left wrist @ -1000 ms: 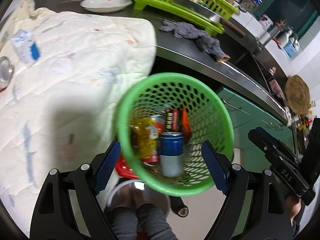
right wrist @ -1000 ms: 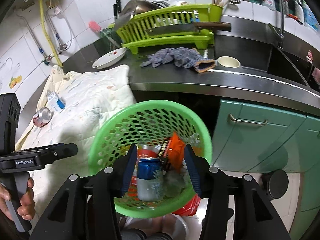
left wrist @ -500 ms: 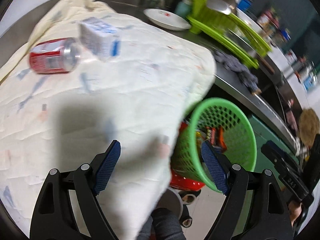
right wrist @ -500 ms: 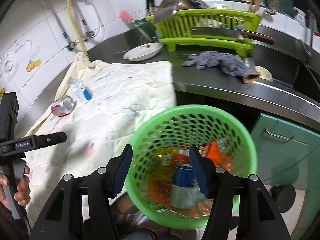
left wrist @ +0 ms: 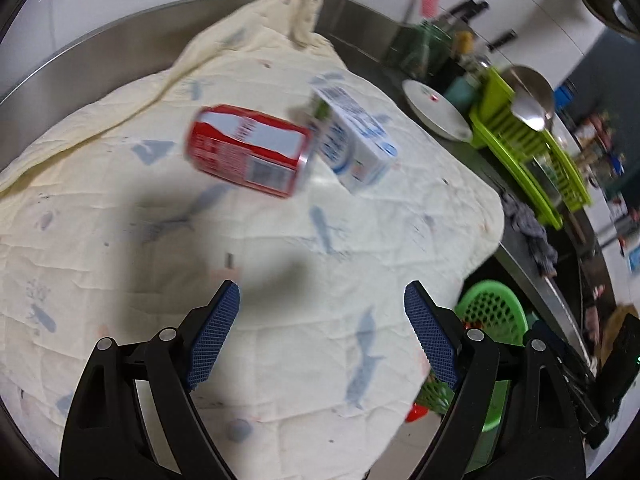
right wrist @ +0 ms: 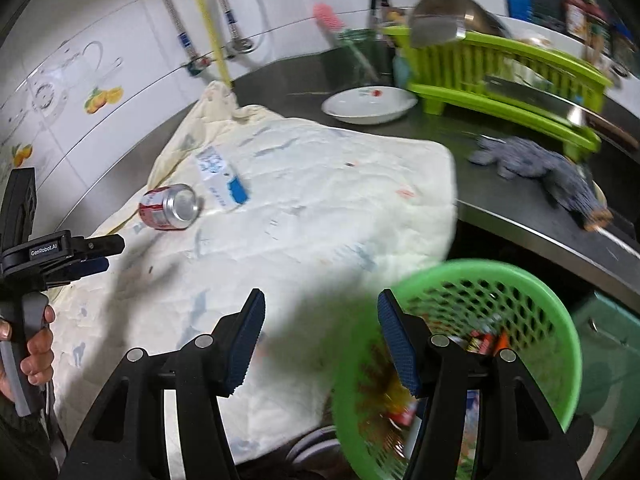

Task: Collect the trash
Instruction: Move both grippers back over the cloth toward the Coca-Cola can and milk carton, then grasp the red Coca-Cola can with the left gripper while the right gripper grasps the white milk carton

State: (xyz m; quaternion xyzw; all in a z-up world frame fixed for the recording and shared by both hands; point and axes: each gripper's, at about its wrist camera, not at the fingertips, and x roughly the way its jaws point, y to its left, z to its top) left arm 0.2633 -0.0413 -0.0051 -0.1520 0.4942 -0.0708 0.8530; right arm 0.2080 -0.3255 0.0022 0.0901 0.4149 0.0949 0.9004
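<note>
Left gripper (left wrist: 322, 330) hangs over the cream cloth (left wrist: 280, 264), jaws wide apart, nothing between them. Ahead lie 2 pieces of trash — a red can (left wrist: 248, 150) on its side, touching a white-and-blue carton (left wrist: 354, 146). Right gripper (right wrist: 320, 338) has just been opening, empty too, above the cloth's near edge, beside the green basket (right wrist: 532, 292) holding collected wrappers.

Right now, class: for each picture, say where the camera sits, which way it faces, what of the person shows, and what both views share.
Left wrist: on the left gripper, facing down at the red can and carton; only its fingers show.
Right wrist: on the right gripper, facing the cloth and green basket; a hand holds the left gripper.
Shared: can, carton, cloth, basket.
</note>
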